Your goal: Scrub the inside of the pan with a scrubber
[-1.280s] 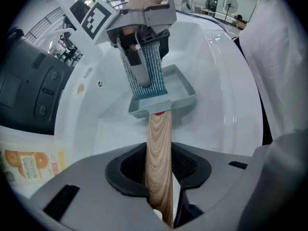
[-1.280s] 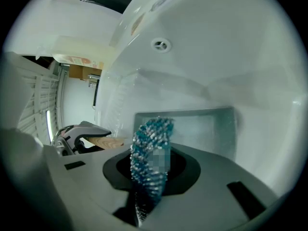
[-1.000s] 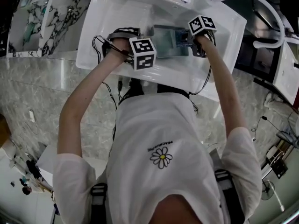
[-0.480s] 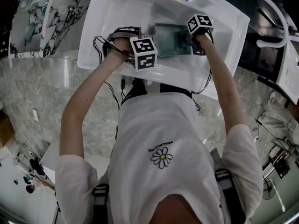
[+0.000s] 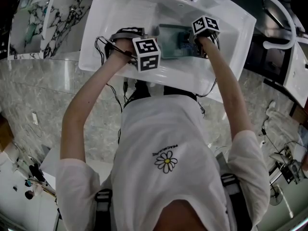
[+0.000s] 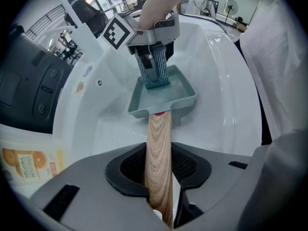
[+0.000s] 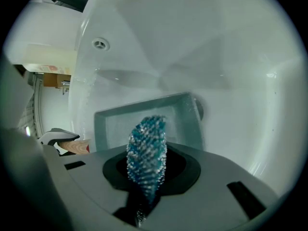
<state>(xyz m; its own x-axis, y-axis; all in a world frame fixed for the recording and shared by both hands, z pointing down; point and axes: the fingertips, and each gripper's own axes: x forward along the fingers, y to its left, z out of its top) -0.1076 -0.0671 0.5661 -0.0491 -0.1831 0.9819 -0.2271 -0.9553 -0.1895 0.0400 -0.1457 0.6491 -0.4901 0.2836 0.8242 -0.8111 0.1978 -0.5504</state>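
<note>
Here we hold both claws down inside a white sink (image 5: 108, 23), arms stretched out over its near rim. The left claw (image 6: 161, 173) is clamped on the wooden handle (image 6: 159, 143) of the pan (image 6: 179, 96), its two dark pads pressing the wood from either side, and the handle runs straight away from the claw to the pan's near wall. The pan is a small rectangular, grey-green one with shallow sides, and it sits low in the basin, near the middle, with its open side up. The right claw (image 7: 147, 179) is closed on a blue scrubber (image 7: 147, 150), which stands out from between its pads as a nubbly, flattened strip. In the left gripper view the right claw comes down from above with the scrubber pointing into the pan; the strip's lower end is inside the walls, toward the far left corner, and seems to meet the pan's floor. A small round fitting (image 7: 100, 44) sits on the sink wall beyond the pan, well apart from it.
</note>
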